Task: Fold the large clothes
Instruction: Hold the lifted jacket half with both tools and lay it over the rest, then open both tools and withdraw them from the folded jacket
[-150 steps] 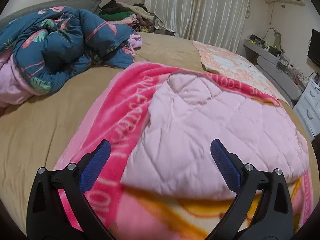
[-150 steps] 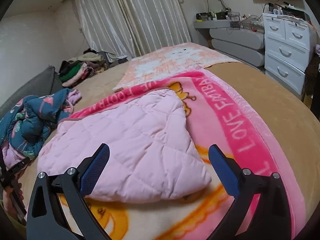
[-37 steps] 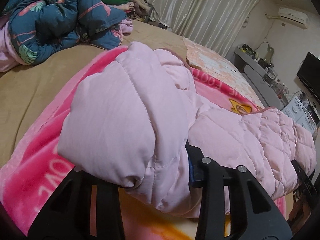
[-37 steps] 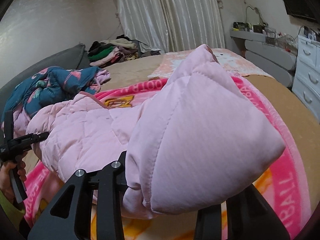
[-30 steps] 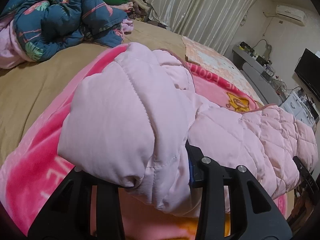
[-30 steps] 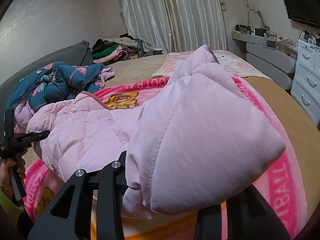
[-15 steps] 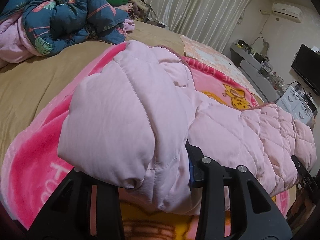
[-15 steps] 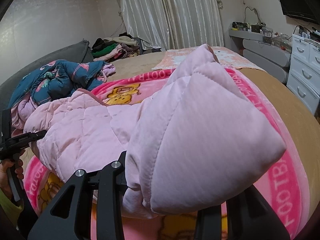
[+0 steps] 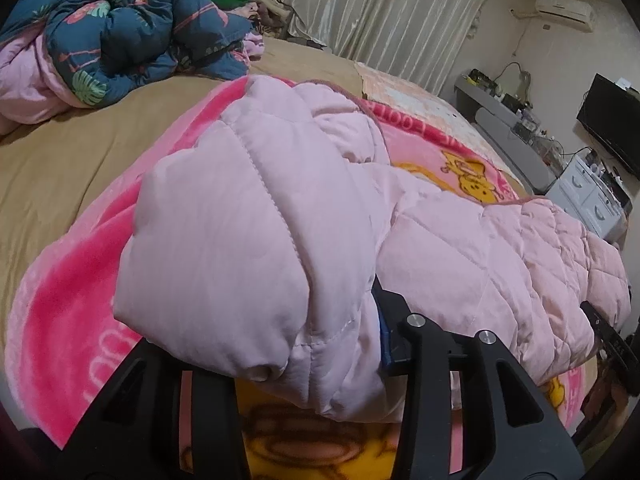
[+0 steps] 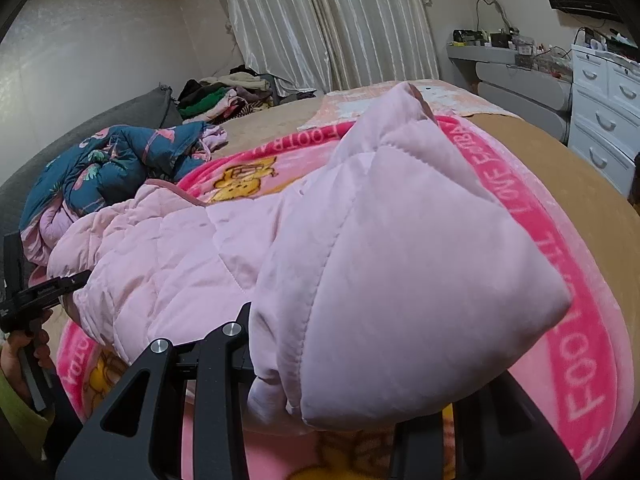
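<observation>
A pale pink quilted garment (image 9: pixel 256 240) hangs between my two grippers above a bright pink cartoon blanket (image 9: pixel 68 304) on the bed. My left gripper (image 9: pixel 304 344) is shut on one near corner, which bulges over its jaws. My right gripper (image 10: pixel 320 364) is shut on the other near corner of the garment (image 10: pixel 400 248). The quilted middle sags between them. The left gripper also shows at the left edge of the right wrist view (image 10: pixel 36 296), and the right gripper at the right edge of the left wrist view (image 9: pixel 608 340).
A dark blue floral duvet (image 9: pixel 116 36) is bunched at the far left of the tan bed (image 9: pixel 72 152). A pile of clothes (image 10: pixel 224 96) lies by the curtains. An orange-patterned cloth (image 10: pixel 352 108) lies at the far end. White drawers (image 10: pixel 604 120) and a grey shelf stand on the right.
Five seconds ago both grippers were open above the flat folded garment. Now each is shut on a corner. Over the last second the lifted garment has moved toward me, baring more of the blanket.
</observation>
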The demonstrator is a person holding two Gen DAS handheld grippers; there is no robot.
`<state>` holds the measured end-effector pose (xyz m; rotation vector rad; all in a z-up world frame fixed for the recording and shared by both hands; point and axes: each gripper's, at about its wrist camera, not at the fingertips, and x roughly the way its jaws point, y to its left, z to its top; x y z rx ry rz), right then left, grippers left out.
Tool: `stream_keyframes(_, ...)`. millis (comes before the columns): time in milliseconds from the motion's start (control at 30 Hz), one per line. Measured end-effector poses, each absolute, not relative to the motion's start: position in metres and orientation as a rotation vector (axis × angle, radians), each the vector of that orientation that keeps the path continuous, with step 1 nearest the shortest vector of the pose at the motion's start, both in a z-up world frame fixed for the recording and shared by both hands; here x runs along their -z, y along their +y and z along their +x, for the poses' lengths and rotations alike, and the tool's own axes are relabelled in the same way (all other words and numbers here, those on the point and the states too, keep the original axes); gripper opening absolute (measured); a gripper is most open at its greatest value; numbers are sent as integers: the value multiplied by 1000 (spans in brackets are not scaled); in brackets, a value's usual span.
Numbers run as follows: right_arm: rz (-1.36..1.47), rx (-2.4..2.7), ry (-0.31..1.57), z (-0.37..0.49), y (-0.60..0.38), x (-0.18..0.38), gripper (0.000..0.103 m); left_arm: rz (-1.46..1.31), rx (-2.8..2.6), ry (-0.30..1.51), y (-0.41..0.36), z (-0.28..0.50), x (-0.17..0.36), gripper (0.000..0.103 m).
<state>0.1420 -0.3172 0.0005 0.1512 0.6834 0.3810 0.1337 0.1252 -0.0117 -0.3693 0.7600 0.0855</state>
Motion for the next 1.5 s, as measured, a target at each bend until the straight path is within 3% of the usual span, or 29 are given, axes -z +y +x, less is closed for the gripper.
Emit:
stream_keyframes(400,179,-362,719,134,-318,12,34,-360,-90,783,129,126,24,35)
stream_keyframes(700,248,-291,822,159,-318,32,39,-369,-117,818,131,136,40,42)
stream_keyframes(1100,341,-212,910,160,-327,52,65,-394,-134,848,131,133,49,52)
stream_keyframes(1333,342,-176,911,142,-334,47,89,-398,-137,855,133,120,43,66)
stream_keyframes(1500,300,-159,878,122,-334,36,98,-374,-142,848,129,106,34,81)
